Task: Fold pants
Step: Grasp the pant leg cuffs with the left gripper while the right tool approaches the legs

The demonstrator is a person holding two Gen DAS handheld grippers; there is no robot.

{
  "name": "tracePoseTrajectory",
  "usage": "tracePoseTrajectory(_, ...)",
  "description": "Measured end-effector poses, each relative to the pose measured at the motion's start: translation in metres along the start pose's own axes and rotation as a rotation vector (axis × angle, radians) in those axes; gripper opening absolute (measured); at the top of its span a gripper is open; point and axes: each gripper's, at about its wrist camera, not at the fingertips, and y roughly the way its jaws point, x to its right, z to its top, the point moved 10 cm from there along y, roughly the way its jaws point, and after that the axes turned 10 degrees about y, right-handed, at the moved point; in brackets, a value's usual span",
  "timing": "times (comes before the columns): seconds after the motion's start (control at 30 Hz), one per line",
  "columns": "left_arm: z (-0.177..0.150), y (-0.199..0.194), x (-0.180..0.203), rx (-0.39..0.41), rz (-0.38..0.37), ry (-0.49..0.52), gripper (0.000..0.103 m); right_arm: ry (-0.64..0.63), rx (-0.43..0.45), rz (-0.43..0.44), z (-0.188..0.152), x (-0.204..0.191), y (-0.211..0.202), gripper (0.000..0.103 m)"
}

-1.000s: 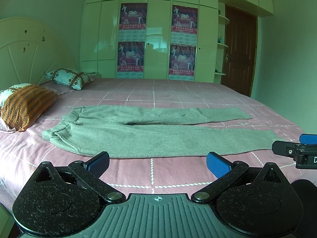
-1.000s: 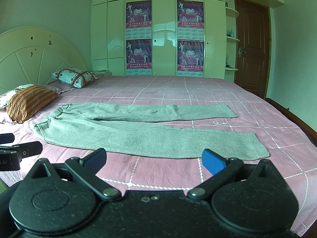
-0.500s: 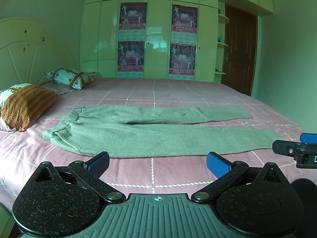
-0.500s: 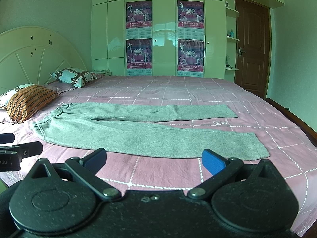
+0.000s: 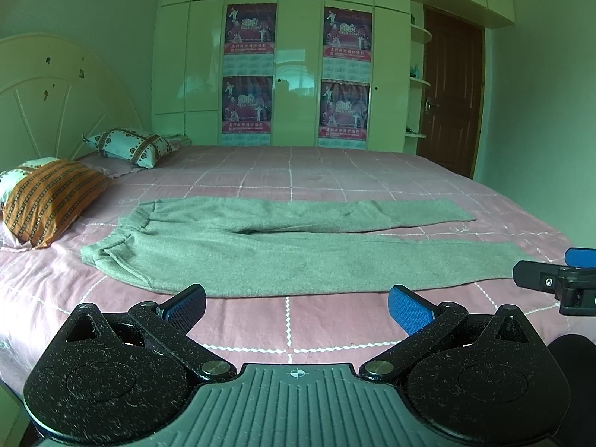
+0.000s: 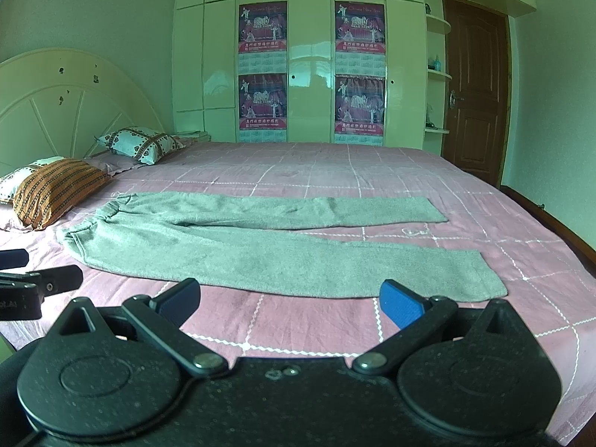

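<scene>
- While both views match those of a second and half a second earlier almost exactly, the wide bed with the pink grid-stitched cover [image 5: 290, 182] carries everything as it did; nothing has shifted, so by this evidence folding has not begun.
- The pale glossy wardrobe wall [image 5: 298, 74] behind the bed bears four magenta calendar posters [image 6: 262, 26]; large numerals on them look like "2010", and the smaller lines of script and the date grids beneath are too small to read.
- The grey fleecy pants [image 5: 283, 257] lie flat and fully spread near the front edge of the bed, waistband toward the pillows on the left, both legs running rightward and slightly apart, the near leg the longer in view; no fold is present.
- The orange patterned pillow [image 5: 52, 197] and the white pillow with brown bands [image 5: 130, 143] rest by the cream headboard, apart from the pants.
- The left tool [image 5: 296, 303] hangs over the front edge of the bed, released: its blue-padded fingers [image 5: 408, 307] stand wide apart, empty, just short of the near hem line of the cloth.
- The right tool [image 6: 290, 300] is likewise released and empty, level with the near leg's cuff end; each tool shows at the margin of the other's view.
- Judged from this layout, the next step is a reach to the near leg, one tool toward the waist and one toward the cuff.
- White lettering on the left tool's side, at the left margin of the right wrist view, is cut off and illegible.
</scene>
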Motion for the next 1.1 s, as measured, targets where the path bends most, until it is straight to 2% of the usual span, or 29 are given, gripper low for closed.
tracePoseTrajectory(0.1,0.006,0.007,-0.004,-0.018,0.021,0.028,0.103,0.007,-0.007,0.028,-0.004,-0.003,0.010,0.097)
tracePoseTrajectory(0.27,0.014,0.029,-0.022,-0.039,0.079,0.026,0.103,0.039,-0.015,0.088,0.010,-0.007,0.031,0.097)
tracePoseTrajectory(0.37,0.009,0.049,-0.032,-0.075,0.118,0.048,0.103,0.068,-0.013,0.095,0.019,-0.004,0.046,0.096)
tracePoseTrajectory(0.53,-0.003,0.077,-0.046,-0.126,0.120,0.069,0.103,0.083,-0.050,0.091,0.024,-0.003,0.078,0.094)
tracePoseTrajectory(0.73,-0.014,0.121,-0.071,-0.190,0.115,0.047,0.103,0.060,-0.113,0.090,0.024,-0.015,0.128,0.090)
tracePoseTrajectory(1.1,-0.006,0.211,-0.118,-0.257,0.113,0.072,0.103,-0.013,-0.161,0.120,0.054,-0.059,0.226,0.088)
